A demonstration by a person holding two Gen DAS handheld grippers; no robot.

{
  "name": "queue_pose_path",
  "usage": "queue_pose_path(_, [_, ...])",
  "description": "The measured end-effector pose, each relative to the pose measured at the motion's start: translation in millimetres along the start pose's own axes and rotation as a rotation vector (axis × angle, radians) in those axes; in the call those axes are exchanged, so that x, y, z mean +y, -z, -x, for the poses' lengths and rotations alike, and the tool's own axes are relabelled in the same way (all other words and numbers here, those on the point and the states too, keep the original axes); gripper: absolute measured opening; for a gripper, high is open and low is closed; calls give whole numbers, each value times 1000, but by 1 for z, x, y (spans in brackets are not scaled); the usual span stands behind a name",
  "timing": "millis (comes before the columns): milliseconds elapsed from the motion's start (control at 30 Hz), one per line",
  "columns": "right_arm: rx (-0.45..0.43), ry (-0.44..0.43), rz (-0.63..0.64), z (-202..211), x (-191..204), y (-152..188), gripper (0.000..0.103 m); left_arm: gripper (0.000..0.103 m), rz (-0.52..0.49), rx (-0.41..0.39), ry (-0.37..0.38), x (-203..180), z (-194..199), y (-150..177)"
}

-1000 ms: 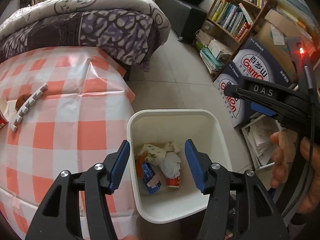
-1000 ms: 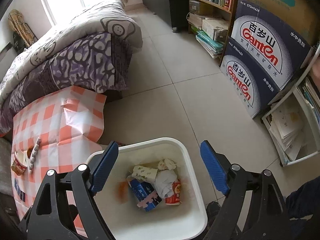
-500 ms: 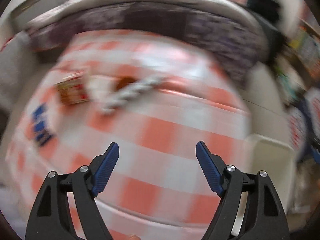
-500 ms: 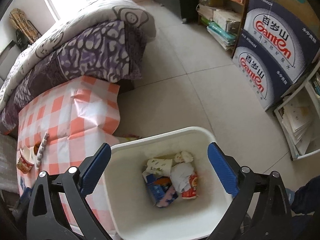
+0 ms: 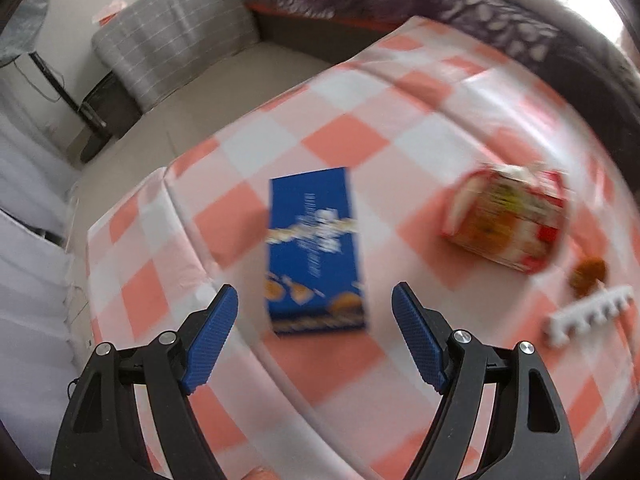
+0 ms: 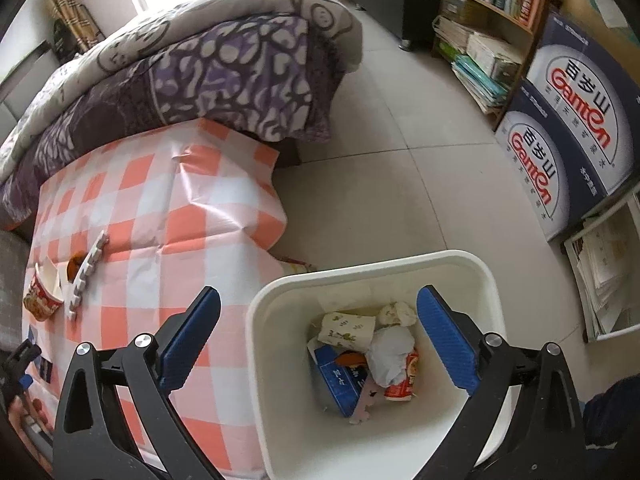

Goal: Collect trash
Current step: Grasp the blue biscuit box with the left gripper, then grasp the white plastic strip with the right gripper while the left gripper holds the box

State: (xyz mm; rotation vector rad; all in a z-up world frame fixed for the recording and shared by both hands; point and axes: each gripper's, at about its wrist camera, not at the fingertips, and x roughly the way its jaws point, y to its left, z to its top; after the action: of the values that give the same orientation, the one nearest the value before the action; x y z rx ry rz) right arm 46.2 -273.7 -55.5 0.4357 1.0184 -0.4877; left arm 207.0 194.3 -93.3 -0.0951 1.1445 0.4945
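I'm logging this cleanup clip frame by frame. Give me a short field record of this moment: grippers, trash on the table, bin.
left gripper: open, empty, above the blue box
right gripper: open, empty, over the bin
table trash: blue box lying flat, red cup on its side, white comb-like strip, brown scrap
bin contents: paper cup, crumpled tissue, blue carton, red cup
bin position: on the floor beside the table

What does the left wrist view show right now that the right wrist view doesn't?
Left wrist only: the open left gripper over a blue box lying flat, and a grey cushion.

Right wrist only: the open right gripper above the white bin of trash.

Both: checked tablecloth, red cup, white comb-like strip.
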Motion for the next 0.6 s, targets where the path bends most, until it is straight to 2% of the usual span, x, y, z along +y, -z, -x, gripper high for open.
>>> queue_pose_path(100, [-14,-7,40,0,16,3,95,77,-22,35,13,1,-19,-6])
queue_pose_path(133, [-12,-14,50,-1,21,4,95,82,-29,50,24,3,-25,-7])
queue_pose_path(233, [-1,-46,53,-6,37,6,95,84,-4,46,51,16,-32,-14])
queue_pose_path(267, [1,-66,45,-8,46,8,95,82,3,56,82,18,-33,-15])
queue_pose_path(333, [10,-98,33,-14,64,11,95,58,11,74,174,23,-33,-16])
queue_pose_path(467, [36,-152,37,-32,117,22,95,55,-52,69,219,22,-24,-11])
queue_pose_path(600, [50,-209,0,-50,176,34,95,55,-48,36,196,28,-16,-7])
